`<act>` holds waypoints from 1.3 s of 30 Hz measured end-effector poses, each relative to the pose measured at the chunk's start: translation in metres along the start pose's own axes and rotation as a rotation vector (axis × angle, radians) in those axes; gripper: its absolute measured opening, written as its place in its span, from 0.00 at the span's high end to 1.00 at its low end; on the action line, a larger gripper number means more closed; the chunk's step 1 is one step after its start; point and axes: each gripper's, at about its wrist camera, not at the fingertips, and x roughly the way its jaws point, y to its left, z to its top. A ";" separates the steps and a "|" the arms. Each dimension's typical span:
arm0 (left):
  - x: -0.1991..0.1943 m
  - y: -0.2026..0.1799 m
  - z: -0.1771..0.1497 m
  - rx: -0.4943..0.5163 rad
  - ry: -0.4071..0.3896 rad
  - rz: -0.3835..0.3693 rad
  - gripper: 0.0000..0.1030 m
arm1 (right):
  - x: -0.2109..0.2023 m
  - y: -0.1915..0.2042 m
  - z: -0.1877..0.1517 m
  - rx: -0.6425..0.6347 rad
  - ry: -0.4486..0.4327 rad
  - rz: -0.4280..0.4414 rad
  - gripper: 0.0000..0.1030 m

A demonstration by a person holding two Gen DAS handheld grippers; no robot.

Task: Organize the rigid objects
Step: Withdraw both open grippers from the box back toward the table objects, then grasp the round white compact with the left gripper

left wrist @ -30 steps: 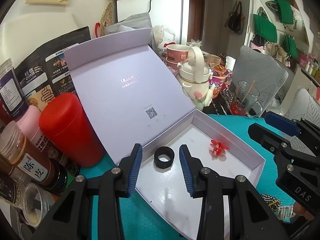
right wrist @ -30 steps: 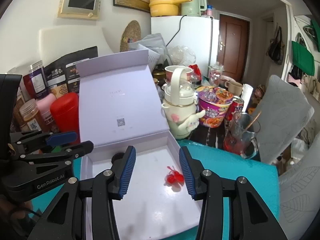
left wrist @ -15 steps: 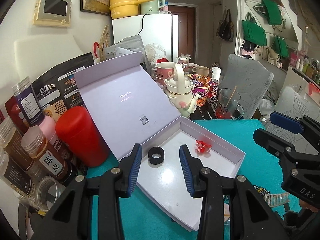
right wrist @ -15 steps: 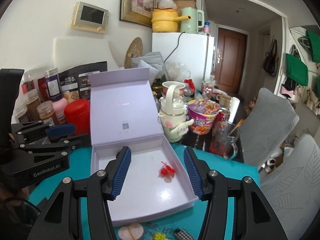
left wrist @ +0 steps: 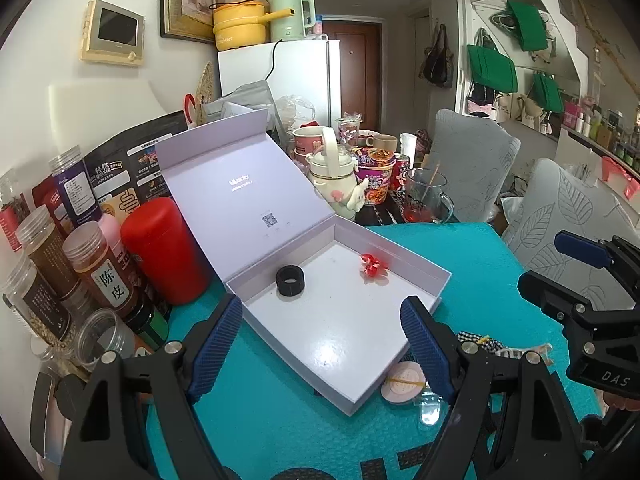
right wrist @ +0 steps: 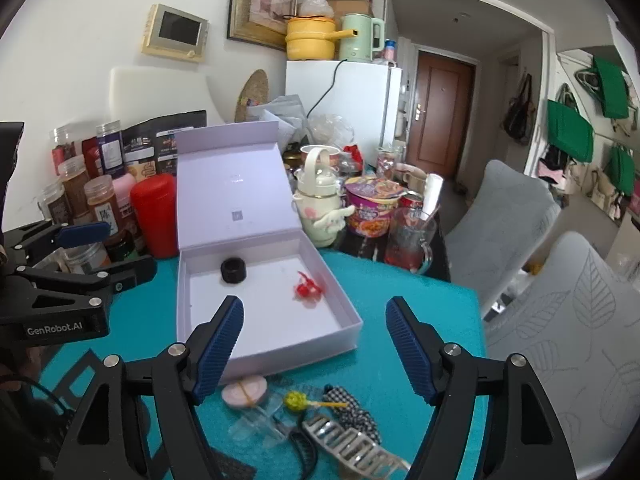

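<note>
The lavender box (right wrist: 352, 328) lies open on the teal mat, lid (right wrist: 234, 188) tilted back. Inside sit a black ring (right wrist: 233, 270) near the hinge and a red clip (right wrist: 306, 288) — well apart. Loose pieces wait outside its front wall — a pink disc (right wrist: 244, 394), a silver claw clip (right wrist: 352, 446).

Both grippers hover side by side, empty. The left gripper (left wrist: 322, 344) has its jaws spread wide; the right gripper (right wrist: 312, 346) has its jaws equally wide.

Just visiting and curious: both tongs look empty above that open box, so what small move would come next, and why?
Probably lower the right tongs toward the silver hair claw lying loose on the teal mat. Both tongs gape empty, and the lilac box so far holds only a black ring and a red clip.
</note>
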 end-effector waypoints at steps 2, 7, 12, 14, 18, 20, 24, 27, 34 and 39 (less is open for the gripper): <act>-0.003 -0.002 -0.006 -0.004 0.011 -0.046 0.21 | -0.006 -0.002 -0.008 0.009 0.002 -0.005 0.26; -0.003 -0.007 -0.026 -0.024 0.048 -0.075 0.21 | -0.015 -0.007 -0.031 0.031 0.018 -0.027 0.23; 0.003 -0.013 -0.045 -0.032 0.090 -0.091 0.21 | -0.020 -0.008 -0.053 0.046 0.040 -0.036 0.23; 0.007 -0.016 -0.053 -0.037 0.116 -0.115 0.21 | -0.021 -0.009 -0.061 0.056 0.049 -0.044 0.23; 0.013 -0.022 -0.067 -0.052 0.155 -0.153 0.21 | -0.022 -0.011 -0.075 0.076 0.057 -0.059 0.22; 0.017 -0.026 -0.073 -0.054 0.176 -0.173 0.21 | -0.021 -0.013 -0.081 0.090 0.067 -0.060 0.22; 0.023 -0.033 -0.081 -0.052 0.196 -0.175 0.21 | -0.020 -0.015 -0.093 0.112 0.085 -0.067 0.22; 0.027 -0.036 -0.087 -0.059 0.206 -0.175 0.21 | -0.020 -0.019 -0.102 0.130 0.091 -0.080 0.22; 0.039 -0.042 -0.100 -0.067 0.233 -0.176 0.21 | -0.025 -0.025 -0.122 0.165 0.106 -0.096 0.22; 0.053 -0.042 -0.107 -0.108 0.262 -0.169 0.21 | -0.021 -0.028 -0.136 0.170 0.130 -0.070 0.22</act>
